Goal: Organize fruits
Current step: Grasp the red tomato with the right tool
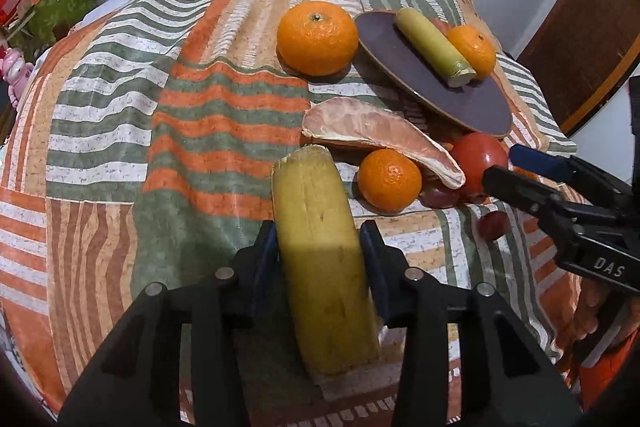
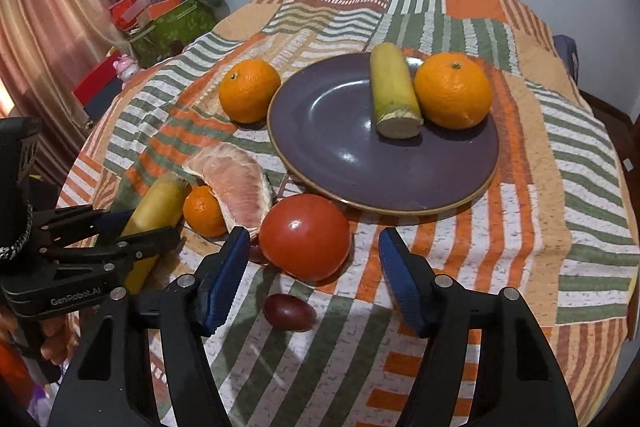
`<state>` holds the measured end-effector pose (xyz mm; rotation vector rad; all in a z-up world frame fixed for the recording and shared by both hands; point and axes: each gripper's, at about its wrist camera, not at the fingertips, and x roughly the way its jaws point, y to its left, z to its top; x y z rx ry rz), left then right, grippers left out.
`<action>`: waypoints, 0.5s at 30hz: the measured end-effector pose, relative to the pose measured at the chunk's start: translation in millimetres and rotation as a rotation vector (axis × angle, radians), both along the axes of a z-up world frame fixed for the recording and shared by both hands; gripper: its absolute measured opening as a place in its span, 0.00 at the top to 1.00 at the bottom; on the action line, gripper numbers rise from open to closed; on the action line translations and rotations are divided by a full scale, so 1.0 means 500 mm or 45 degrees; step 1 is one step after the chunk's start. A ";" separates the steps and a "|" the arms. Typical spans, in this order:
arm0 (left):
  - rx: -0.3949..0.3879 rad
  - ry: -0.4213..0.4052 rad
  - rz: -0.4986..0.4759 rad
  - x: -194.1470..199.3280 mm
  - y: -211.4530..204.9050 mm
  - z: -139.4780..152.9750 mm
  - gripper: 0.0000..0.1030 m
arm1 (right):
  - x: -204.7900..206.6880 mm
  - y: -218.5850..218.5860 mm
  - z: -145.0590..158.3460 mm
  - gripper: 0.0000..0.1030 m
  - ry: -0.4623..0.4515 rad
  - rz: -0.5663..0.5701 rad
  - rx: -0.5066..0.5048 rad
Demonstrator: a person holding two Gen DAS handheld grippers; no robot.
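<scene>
My left gripper [image 1: 320,239] is shut on a yellow sugarcane piece [image 1: 320,259], also seen in the right wrist view [image 2: 154,215]. A purple plate [image 2: 340,147] holds a greenish sugarcane piece [image 2: 394,95] and an orange [image 2: 454,91]. Another orange [image 2: 248,91] sits left of the plate. A pomelo segment [image 2: 236,183], a small orange [image 2: 202,211], a red tomato [image 2: 306,237] and a dark grape [image 2: 288,311] lie in front. My right gripper [image 2: 312,267] is open, its jaws on either side of the tomato, apart from it.
The table wears a striped patchwork cloth [image 2: 520,187]. Boxes and a cushion [image 2: 168,11] stand beyond the table's far left, next to a curtain [image 2: 48,27]. A second dark grape [image 1: 440,195] lies beside the tomato [image 1: 480,159].
</scene>
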<state>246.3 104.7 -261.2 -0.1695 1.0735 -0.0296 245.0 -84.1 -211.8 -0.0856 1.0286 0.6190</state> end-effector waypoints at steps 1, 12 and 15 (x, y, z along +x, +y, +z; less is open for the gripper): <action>-0.006 -0.003 -0.002 -0.004 0.001 0.002 0.60 | 0.000 0.002 -0.002 0.38 0.003 0.000 -0.002; -0.018 -0.136 -0.022 -0.066 -0.002 0.075 0.63 | 0.014 0.013 -0.015 0.53 0.032 0.018 0.010; -0.029 -0.173 -0.035 -0.084 -0.010 0.101 0.63 | 0.010 0.019 -0.012 0.53 0.026 0.026 -0.016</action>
